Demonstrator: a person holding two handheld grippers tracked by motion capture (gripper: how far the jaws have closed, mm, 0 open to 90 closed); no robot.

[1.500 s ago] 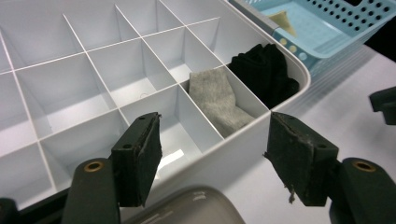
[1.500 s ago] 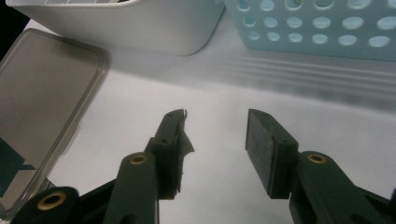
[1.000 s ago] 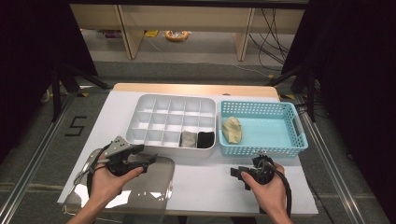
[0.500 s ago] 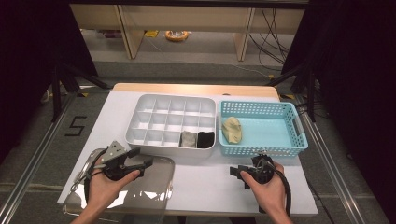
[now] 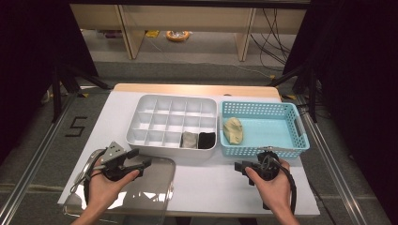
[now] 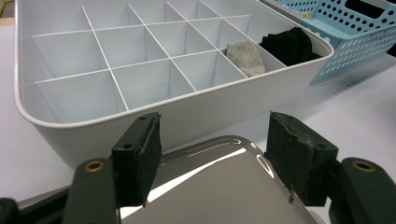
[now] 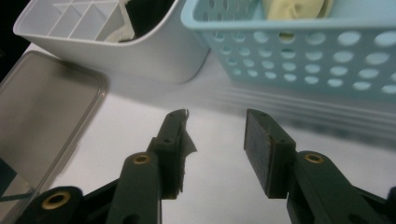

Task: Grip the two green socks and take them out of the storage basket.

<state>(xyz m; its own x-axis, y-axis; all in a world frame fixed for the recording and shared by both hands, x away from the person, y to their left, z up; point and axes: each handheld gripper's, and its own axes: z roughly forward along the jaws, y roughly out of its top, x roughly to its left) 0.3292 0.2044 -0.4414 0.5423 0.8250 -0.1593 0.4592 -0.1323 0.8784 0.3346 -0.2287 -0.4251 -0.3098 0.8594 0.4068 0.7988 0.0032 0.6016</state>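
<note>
Item: clear lid [image 5: 136, 187], flat, rounded corners, glossy transparent plastic with a raised rim; I see it lying at the table's [image 5: 206, 187] near left edge, just before the white divided organiser [image 5: 171, 123]. My left gripper [image 5: 143, 163] hovers over it, jaws wide, nothing between. My right gripper [image 7: 215, 140] hangs over bare table, its jaws just narrowing, still apart and empty. Organiser: matte moulded grid holding a grey sock [image 6: 245, 57] and a black sock [image 6: 289, 44]. Perforated blue basket [image 5: 281, 140] holds a yellow sock [image 5: 233, 131].

Lab-like recording room, white table [image 5: 117, 117] on bare grey floor [image 5: 197, 51], black curtains [image 5: 28, 56], loose cables [image 5: 277, 28]
</note>
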